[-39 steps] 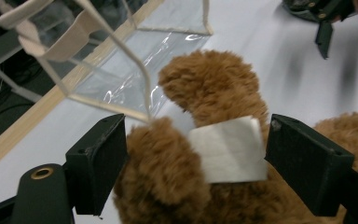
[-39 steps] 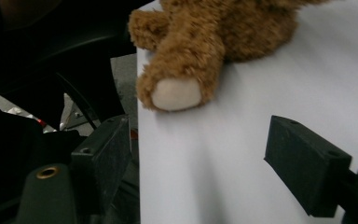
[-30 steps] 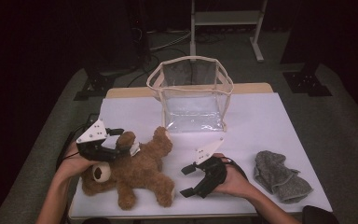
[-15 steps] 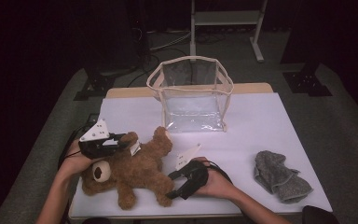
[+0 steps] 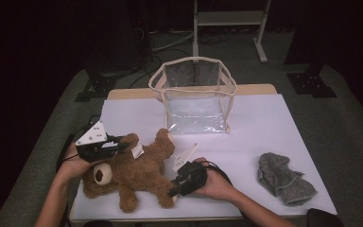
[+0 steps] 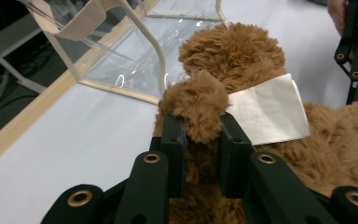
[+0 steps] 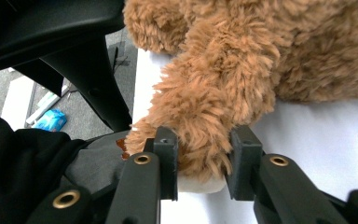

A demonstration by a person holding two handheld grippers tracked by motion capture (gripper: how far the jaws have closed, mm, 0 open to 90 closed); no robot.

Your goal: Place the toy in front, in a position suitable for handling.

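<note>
A brown teddy bear (image 5: 137, 172) lies on the white table (image 5: 274, 123) at the front left, head toward the left edge. My left gripper (image 5: 122, 144) is shut on its raised arm; in the left gripper view the jaws (image 6: 200, 128) pinch the furry paw beside a white fabric tag (image 6: 270, 109). My right gripper (image 5: 174, 190) is at the bear's near leg. In the right gripper view its two fingers (image 7: 203, 151) press on either side of the foot (image 7: 200, 135).
A clear plastic bag with cream trim (image 5: 194, 94) stands open at the back middle of the table, just beyond the bear. A crumpled grey cloth (image 5: 283, 179) lies at the front right. The table's front edge is close under the bear's legs.
My right gripper has moved left from the table's middle to the bear's leg and closed on it. My left gripper has kept its hold on the arm.
</note>
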